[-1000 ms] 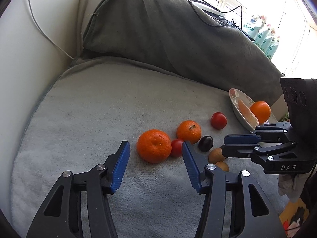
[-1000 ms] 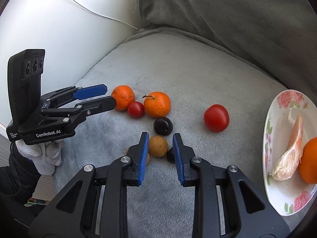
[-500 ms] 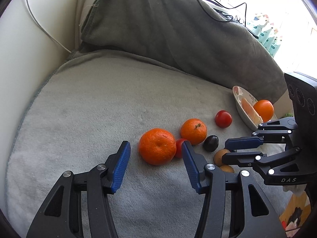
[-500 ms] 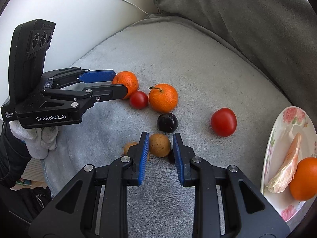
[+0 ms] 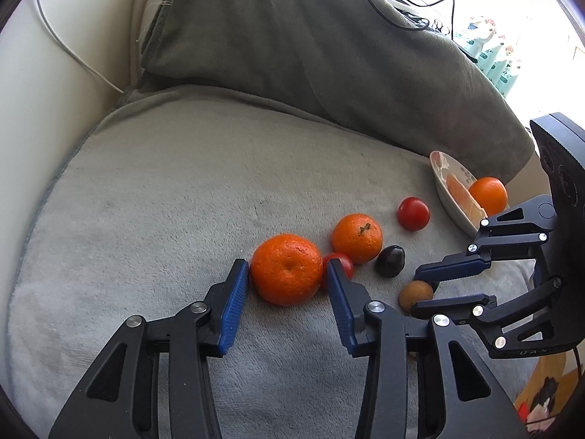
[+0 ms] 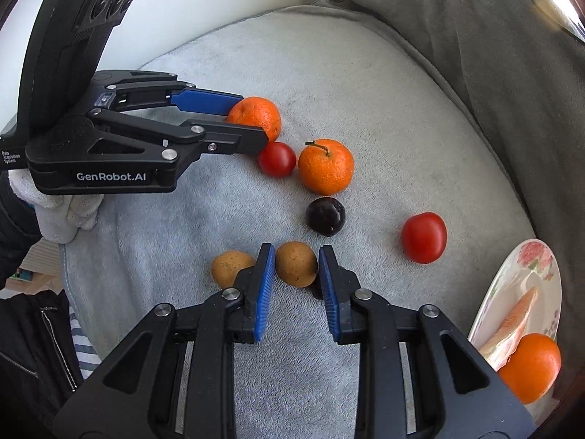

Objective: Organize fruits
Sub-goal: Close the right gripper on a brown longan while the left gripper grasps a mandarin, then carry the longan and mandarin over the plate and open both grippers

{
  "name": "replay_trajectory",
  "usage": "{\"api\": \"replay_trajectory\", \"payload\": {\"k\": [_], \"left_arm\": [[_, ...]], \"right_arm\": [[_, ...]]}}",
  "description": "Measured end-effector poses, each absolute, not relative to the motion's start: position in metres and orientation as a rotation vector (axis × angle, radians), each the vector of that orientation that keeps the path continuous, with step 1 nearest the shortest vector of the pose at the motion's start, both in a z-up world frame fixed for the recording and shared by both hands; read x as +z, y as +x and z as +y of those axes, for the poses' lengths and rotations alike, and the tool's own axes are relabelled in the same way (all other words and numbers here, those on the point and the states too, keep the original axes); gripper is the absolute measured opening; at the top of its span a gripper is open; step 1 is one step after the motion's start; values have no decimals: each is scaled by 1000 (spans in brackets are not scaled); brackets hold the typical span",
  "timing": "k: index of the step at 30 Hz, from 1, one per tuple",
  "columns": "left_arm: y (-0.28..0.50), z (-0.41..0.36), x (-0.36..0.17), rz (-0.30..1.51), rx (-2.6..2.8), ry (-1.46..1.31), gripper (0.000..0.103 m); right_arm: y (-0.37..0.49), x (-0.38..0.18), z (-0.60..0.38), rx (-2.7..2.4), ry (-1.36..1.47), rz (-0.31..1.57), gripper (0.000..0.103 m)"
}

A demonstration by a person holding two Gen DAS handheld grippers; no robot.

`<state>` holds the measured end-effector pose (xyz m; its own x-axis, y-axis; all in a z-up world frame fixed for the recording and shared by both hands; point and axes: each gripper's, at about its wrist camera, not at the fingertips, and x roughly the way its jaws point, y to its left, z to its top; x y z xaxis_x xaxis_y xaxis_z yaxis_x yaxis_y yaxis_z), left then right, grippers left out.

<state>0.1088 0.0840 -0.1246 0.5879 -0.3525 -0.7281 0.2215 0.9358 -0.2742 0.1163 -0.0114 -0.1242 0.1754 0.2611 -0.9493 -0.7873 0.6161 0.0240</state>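
Left gripper [image 5: 287, 274]: jaws apart, straddling the big mandarin [image 5: 287, 269]. Left pad [image 5: 234, 303] looks just at the peel, right pad beside the other flank; cannot tell if either presses. Not clamped.

Right gripper [image 6: 296, 267]: jaws apart, either side of a brown fruit [image 6: 295, 263], narrow gaps both sides, no grip visible. Second brown fruit [image 6: 230, 267] lies just outside its left finger, on the blanket [image 6: 365, 73]. Something dark sits partly hidden behind the right finger; cannot tell what.

Next out, in the right wrist view: dark plum [image 6: 325, 216] just beyond the brown fruit, apart from it. Stemmed mandarin [image 6: 326, 166] just past the plum, a small tomato [image 6: 277, 159] beside it on the left and close against the big mandarin. Larger tomato [image 6: 424, 237] alone off to the right, between the cluster and the plate [image 6: 526, 267].

Plate at the blanket's right edge, tilted, holding a peeled citrus segment [image 6: 512, 325] and an orange [image 6: 532, 367] touching it.

Far: grey cushion [image 5: 310, 44] behind the blanket, black cable [image 5: 402, 3] across its top, white cord [image 5: 73, 51] on the left wall.
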Motion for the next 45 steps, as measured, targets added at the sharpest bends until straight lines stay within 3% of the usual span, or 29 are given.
{"api": "replay_trajectory", "payload": {"k": [14,45], "left_arm": [[107,84,-124,870,-322,-168,38],[97,33,-81,786,-419,-127,38]], "right_arm": [[110,-122,-9,767,-577,1133,26],[72,-52,-145,628,-300,1001,26]]}}
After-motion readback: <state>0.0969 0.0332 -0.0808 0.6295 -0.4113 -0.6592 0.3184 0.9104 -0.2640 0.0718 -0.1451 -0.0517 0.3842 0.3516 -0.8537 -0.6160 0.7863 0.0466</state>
